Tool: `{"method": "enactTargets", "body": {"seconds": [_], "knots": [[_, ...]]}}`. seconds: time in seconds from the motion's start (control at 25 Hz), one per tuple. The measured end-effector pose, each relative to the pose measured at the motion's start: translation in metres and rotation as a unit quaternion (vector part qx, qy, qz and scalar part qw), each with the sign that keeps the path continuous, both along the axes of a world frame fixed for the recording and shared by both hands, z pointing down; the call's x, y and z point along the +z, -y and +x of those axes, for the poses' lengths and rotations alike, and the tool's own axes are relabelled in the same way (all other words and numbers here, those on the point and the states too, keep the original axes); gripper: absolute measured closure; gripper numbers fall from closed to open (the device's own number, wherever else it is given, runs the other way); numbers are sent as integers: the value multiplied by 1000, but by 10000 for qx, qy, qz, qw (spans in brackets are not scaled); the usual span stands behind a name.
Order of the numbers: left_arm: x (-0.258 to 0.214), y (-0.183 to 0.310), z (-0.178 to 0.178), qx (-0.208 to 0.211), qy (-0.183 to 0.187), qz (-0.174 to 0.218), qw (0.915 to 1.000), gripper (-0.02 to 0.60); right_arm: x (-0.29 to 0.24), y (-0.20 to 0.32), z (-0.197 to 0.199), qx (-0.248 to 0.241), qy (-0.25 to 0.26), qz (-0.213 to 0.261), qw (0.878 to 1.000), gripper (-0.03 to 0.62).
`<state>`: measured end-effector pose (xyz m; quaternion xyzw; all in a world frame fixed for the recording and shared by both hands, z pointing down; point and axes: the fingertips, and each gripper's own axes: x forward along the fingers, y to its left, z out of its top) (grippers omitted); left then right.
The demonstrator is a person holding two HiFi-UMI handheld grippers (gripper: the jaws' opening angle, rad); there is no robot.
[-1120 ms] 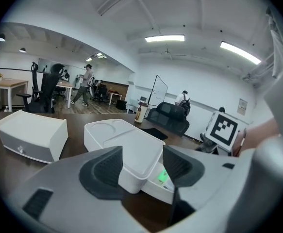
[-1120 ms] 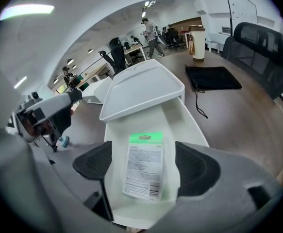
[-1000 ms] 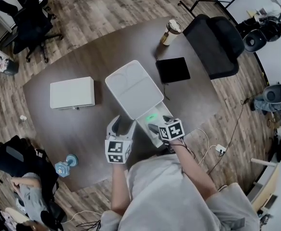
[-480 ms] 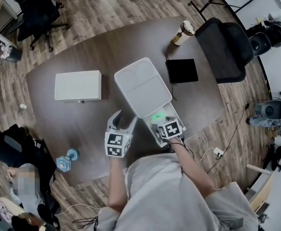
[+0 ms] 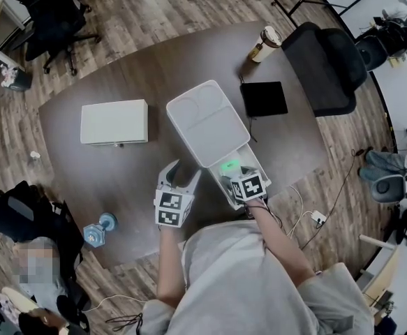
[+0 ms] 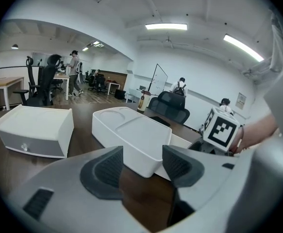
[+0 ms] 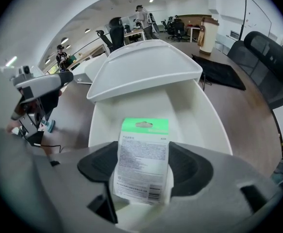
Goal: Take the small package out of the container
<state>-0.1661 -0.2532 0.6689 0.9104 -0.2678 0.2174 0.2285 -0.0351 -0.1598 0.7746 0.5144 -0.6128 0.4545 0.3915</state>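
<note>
Right gripper point(image 7: 142, 166) jaws just been closing. Black pads press both side edges of small white package with green top point(image 7: 143, 147). Package upright between them, inside open near end of long white plastic container point(image 7: 207, 125). White lid point(image 7: 146, 64) covers container's far part. Left gripper point(image 6: 142, 165) jaws apart, nothing between, just left of container's near end, over dark brown table point(image 5: 119, 180).

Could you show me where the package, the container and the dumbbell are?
package point(image 7: 143, 164), right gripper view, on its printed label.
container point(image 7: 199, 110), right gripper view, on its inner wall.
dumbbell point(image 5: 98, 229), head view, on its handle.
</note>
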Motion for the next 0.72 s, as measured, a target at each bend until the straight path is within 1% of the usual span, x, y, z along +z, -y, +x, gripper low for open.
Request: {"method": "enactTargets", "body": {"seconds": [0.12,0.24,0.32,0.44,0.56,0.72], "knots": [[-3,-4,-4,-27,-3,-20,10000,336,-4,3,2,60,24,121,9999,266],[-4,-6,-10,-105,19,4,9999,336,-12,9,4,98,6,343,9994,267],[-7,-9,-12,-140,-34,14,9999,336,-17,11,3,103,3,506,9987,267],[-11,-17,-11,-171,-129,1,9998,336,-26,12,1,-34,-13,712,9975,267],[-13,-26,-6,-220,-128,29,9997,336,-33,15,-1,-238,0,879,9958,269],[-18,-38,-2,-319,-204,39,9993,336,-41,13,-2,-338,70,1034,9940,272]]}}
